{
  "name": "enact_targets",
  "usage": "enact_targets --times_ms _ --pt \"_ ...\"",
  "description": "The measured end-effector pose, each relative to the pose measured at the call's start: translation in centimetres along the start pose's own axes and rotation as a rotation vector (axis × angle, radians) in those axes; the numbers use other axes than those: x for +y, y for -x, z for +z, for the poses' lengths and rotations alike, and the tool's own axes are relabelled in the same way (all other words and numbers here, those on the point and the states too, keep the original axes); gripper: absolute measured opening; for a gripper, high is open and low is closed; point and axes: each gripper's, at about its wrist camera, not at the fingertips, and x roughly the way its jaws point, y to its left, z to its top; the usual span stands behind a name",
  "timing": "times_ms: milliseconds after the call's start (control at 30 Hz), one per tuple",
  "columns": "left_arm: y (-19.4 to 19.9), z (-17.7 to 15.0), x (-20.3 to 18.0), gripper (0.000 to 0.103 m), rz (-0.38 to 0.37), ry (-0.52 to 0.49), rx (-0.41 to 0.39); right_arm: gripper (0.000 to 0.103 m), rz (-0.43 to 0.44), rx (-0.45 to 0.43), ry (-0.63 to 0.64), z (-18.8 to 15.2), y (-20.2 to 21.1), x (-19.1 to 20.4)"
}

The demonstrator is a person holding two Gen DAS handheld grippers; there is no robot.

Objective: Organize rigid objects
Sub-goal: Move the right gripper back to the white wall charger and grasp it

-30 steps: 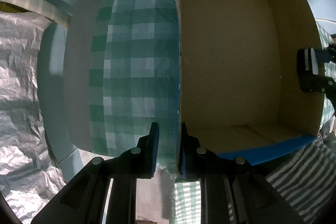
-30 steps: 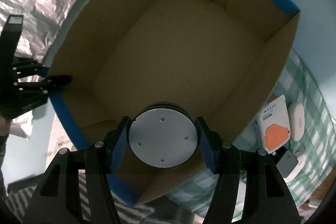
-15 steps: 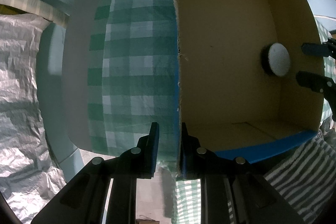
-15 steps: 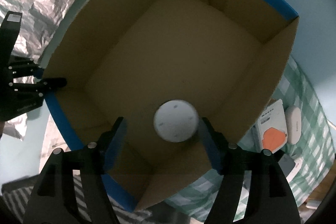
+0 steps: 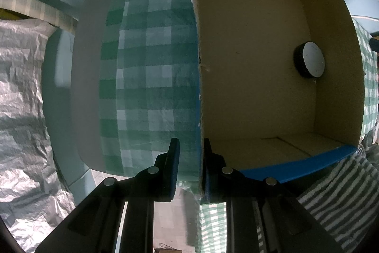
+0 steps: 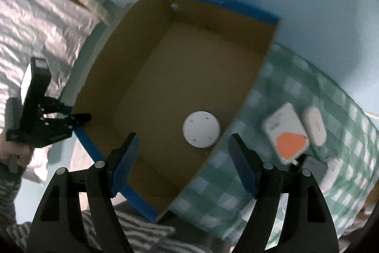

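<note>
An open cardboard box (image 5: 248, 77) with a blue-taped rim stands on the checked cloth. My left gripper (image 5: 190, 158) points straight down and is shut on the box's left wall; in the right wrist view it (image 6: 79, 116) pinches the blue rim. A round disc (image 5: 312, 59) with a white face and dark side lies on the box floor by the right wall. My right gripper (image 6: 183, 138) hovers above the box (image 6: 189, 68), just to the near side of the disc (image 6: 201, 132). Its jaws are opening, and nothing is between them.
On the green checked cloth (image 6: 272, 91) right of the box lie a white device with an orange patch (image 6: 287, 134), a white oval piece (image 6: 315, 126) and a grey item (image 6: 315, 168). Crinkled silver foil (image 5: 21, 87) lies left, striped cloth (image 5: 336, 200) near. A hand (image 6: 16, 151) holds the left gripper.
The right gripper let go of the disc, which dropped onto the box floor. It then rose, drew back toward the right and opened wider. The left gripper kept its hold on the wall.
</note>
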Motion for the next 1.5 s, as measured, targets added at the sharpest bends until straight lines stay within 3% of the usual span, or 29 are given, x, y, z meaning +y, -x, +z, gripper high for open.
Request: enact_targets --times_ms 300,633,833,1200,1333,1433,1500 --pt "0.1 0.1 -0.2 0.018 0.001 -0.006 -0.004 0.078 -0.088 -0.013 -0.153 -4.1 3.5 -6.7" --pt "0.2 0.0 -0.2 0.018 0.001 -0.008 -0.003 0.078 -0.181 0.065 -0.276 -8.3 1.1 -13.1" --pt "0.2 -0.2 -0.2 0.018 0.001 -0.01 -0.004 0.077 -0.17 0.093 -0.316 -9.7 -1.0 -15.4" --pt "0.1 -0.3 -0.1 0.018 -0.001 -0.008 -0.001 0.044 -0.153 0.158 -0.336 -10.2 -4.8 -17.1" --pt "0.1 -0.4 -0.1 0.018 -0.001 -0.008 -0.001 0.034 -0.186 0.209 -0.329 -9.9 -6.0 -17.6" --pt "0.0 -0.3 -0.1 0.018 -0.002 -0.007 -0.001 0.033 -0.182 0.209 -0.34 -9.7 -6.5 -18.1" --pt "0.0 -0.3 -0.1 0.018 -0.002 -0.006 0.0 0.026 -0.19 0.212 -0.334 -9.6 -6.5 -18.2"
